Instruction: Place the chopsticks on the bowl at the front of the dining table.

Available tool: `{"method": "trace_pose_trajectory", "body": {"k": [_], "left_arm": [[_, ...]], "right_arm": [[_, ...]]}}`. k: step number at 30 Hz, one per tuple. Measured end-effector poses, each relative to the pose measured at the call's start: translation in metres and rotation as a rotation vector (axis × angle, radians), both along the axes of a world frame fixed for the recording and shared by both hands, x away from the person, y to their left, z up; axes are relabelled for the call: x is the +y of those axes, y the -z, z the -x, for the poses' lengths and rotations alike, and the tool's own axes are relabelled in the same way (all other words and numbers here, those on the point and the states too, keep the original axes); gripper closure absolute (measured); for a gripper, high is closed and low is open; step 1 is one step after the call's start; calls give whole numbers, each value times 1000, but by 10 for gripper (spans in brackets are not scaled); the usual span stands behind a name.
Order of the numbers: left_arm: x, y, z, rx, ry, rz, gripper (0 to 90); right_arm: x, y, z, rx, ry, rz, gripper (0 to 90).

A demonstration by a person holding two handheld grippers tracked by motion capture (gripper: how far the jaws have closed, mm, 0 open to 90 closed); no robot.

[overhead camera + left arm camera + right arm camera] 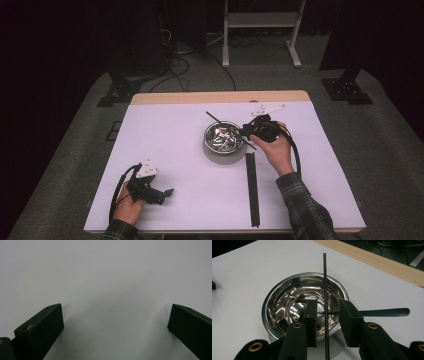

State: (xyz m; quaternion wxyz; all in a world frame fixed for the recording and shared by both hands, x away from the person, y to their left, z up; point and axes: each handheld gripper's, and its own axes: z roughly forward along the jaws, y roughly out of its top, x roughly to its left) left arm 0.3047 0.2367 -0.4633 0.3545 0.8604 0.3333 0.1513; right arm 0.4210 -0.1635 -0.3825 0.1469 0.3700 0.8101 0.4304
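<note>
High view: right hand-held gripper (pixel 250 131) poised at the right rim of a steel bowl (pixel 223 142) near the middle of the white worktop (pixel 165 135), a thin black rod (pixel 230 131) laid across the bowl from far left to near right and passing through the jaws. Probably angled so for resting the rod on the rim. Two more black sticks (pixel 253 187) lying side by side just near of the bowl, pointing toward the near edge, likely waiting their turn. Left hand-held gripper (pixel 167 192) parked low at the near left, well apart from the bowl, out of the way.

Left gripper view: jaws spread wide over bare worktop (pixel 107 272), nothing between them.

Right gripper view: jaws partly open, standing either side of the rod (pixel 325 285) without pinching it; bowl (pixel 287 302) directly beyond, empty and shiny inside; a dark flat handle (pixel 384 312) reaching out to the right past the rim.
</note>
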Motion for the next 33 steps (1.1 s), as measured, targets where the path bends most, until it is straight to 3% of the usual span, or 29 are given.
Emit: {"method": "trace_pose_trajectory", "body": {"k": [19, 33], "left_arm": [[0, 0, 0, 0, 0, 0, 0], [0, 0, 0, -1, -1, 2, 0]], "right_arm": [[-32, -1, 22, -9, 43, -7, 601], [-57, 12, 49, -8, 78, 1, 513]]}}
